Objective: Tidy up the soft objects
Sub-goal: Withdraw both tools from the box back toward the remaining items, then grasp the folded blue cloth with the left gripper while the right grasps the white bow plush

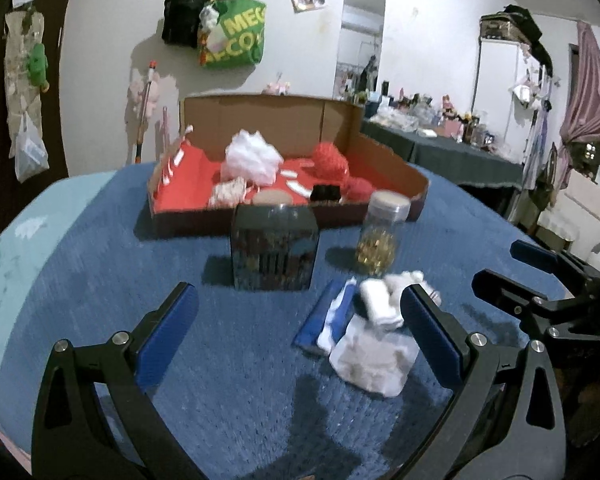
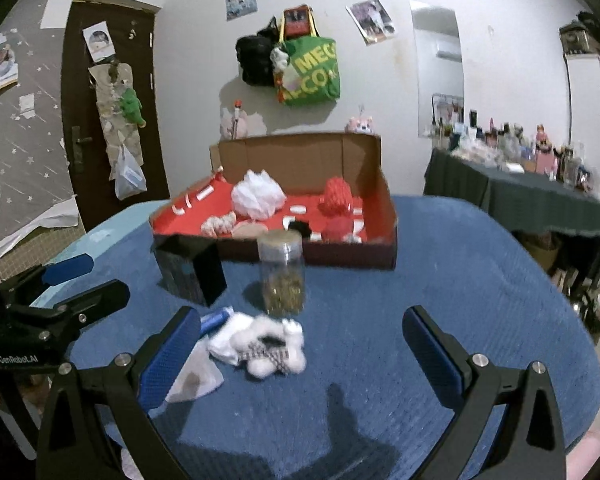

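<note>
Jaws stood apart on both: left hand-held gripper [image 1: 300, 328], right hand-held gripper [image 2: 302, 340]. Small white fluffy plush toy [image 2: 274, 346] lay just ahead-left of right; centring before closing seemed advisable.

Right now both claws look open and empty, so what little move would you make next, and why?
Probably ease the right gripper down and a little left, onto the white fluffy toy. Both grippers are open and hold nothing, the toy lies loose on the blue cloth just ahead of it, and the box already holds other soft things.
</note>
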### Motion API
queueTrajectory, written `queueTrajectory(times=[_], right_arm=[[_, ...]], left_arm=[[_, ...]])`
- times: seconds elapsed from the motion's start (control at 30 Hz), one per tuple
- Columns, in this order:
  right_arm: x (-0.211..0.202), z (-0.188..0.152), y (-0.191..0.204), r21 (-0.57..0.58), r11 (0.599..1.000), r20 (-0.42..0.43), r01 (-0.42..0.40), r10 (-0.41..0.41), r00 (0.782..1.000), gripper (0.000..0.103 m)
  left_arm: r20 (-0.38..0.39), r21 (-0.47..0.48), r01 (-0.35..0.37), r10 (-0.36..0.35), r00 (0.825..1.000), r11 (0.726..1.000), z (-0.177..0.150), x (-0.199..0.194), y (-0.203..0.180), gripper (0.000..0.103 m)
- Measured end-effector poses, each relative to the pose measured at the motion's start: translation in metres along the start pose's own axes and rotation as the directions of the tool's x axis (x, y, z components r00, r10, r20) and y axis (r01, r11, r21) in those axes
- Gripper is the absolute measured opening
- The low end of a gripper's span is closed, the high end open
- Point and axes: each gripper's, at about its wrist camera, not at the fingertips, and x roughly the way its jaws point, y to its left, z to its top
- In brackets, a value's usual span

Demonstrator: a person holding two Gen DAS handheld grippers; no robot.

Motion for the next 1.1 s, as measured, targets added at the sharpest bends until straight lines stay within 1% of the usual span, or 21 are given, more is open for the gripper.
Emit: queueTrajectory(times=[0.13, 0.3, 0.63, 0.73, 0.9, 0.97, 1.1], right_arm=[[0.014, -0.013, -0.002, 0.016, 1.000, -0.041, -0.002, 0.003, 0.999, 0.103], [0.024, -0.025, -0.004, 0.018, 1.000, -0.071, 0.009, -0.008, 0.997, 0.103], [0.035, -0.032, -0.006, 0.028, 1.000, -0.110, 0.008, -0.005, 0.994, 0.103], [0.038, -0.033, -0.007, 0.033, 0.999, -0.118, 0.002, 0.001, 0.993, 0.103], [0.044, -0.032, -0.010, 0.049, 0.999, -0.139, -0.022, 0.028, 0.990, 0.103], [0.048, -0.031, -0.013, 0.058, 0.998, -0.152, -0.040, 0.048, 0.987, 0.103], [0.057, -0.029, -0.016, 0.080, 0.994, -0.180, -0.080, 0.094, 0.979, 0.103]], left_arm=[[-0.032, -0.006, -0.013, 0.013, 0.999, 1.000, -0.010, 0.011, 0.002, 0.103], [-0.067, -0.006, -0.024, 0.024, 0.997, 1.000, -0.020, 0.022, 0.004, 0.103], [-0.096, -0.012, -0.027, 0.026, 0.995, 1.000, -0.026, 0.030, 0.007, 0.103], [-0.104, -0.011, -0.017, 0.016, 0.994, 1.000, -0.025, 0.033, 0.008, 0.103], [-0.119, 0.000, 0.030, -0.030, 0.992, 1.000, -0.019, 0.040, 0.009, 0.103], [-0.127, 0.007, 0.047, -0.046, 0.991, 0.999, -0.016, 0.043, 0.009, 0.103], [-0.153, 0.024, 0.058, -0.054, 0.987, 0.998, -0.010, 0.052, 0.008, 0.102]])
